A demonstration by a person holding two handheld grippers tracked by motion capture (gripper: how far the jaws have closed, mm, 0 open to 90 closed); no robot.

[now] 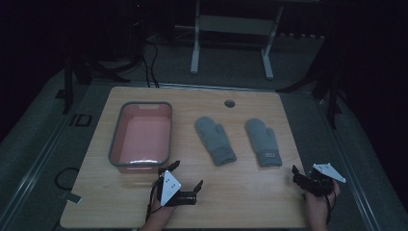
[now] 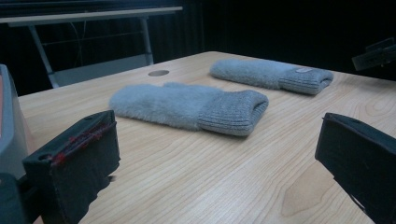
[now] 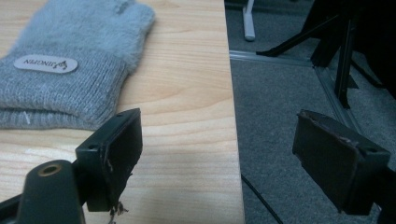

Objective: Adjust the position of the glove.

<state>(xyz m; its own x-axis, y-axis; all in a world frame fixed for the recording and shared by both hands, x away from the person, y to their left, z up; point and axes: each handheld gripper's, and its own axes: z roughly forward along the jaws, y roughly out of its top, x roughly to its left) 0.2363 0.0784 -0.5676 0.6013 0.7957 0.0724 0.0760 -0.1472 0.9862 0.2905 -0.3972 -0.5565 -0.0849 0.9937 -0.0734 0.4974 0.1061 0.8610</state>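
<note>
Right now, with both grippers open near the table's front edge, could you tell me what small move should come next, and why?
Probably ease the left gripper forward toward the nearer mitten's cuff. Its jaws are open and empty, and the cuff faces them across bare table.

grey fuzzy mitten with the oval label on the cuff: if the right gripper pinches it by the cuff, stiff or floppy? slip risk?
Probably floppy: the grey fuzzy mitten with the oval label lies flat and limp on the wooden table, so the body would likely droop. Its ribbed knit cuff looks thick and textured, so slip seems unlikely. It looks light and won't roll. The right gripper is open beside it.
</note>
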